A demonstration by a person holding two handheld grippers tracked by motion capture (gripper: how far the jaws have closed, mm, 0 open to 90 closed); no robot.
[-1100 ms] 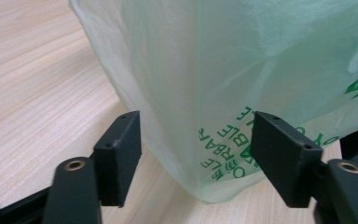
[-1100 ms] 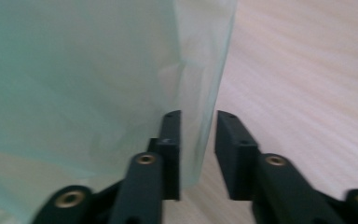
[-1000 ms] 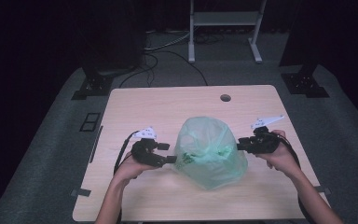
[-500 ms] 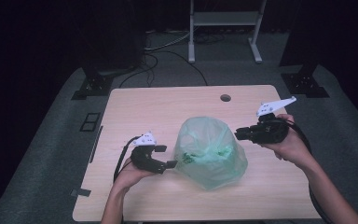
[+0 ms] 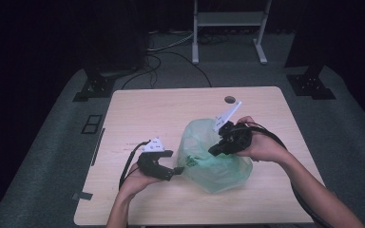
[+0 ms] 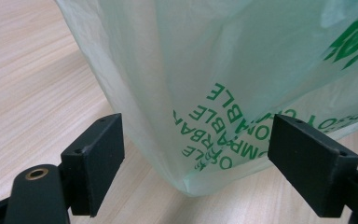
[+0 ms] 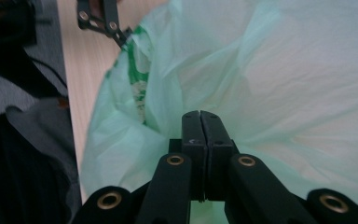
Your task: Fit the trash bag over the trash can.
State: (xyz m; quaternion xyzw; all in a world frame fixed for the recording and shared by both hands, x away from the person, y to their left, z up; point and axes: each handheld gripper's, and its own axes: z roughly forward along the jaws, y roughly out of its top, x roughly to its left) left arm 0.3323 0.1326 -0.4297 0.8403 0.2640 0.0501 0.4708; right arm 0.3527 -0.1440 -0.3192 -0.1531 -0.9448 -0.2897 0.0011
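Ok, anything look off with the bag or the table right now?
Nothing stands out. The green bag sits crumpled but shows no tear or spill on the table. The left gripper is open around its lower corner; the right gripper is shut at its top.

High view above table (image 5: pixel 138 109) looking down, both gripper views close, sharing the green bag (image 5: pixel 228 171).

One pale green translucent plastic bag with dark green printing (image 5: pixel 216 159) sits at the centre of one light wooden table (image 5: pixel 161 109). Two black handheld two-jaw grippers: the left gripper (image 5: pixel 177 170) at nine o'clock of the bag, the right gripper (image 5: pixel 212 151) at twelve o'clock, over it. Two hands hold them.
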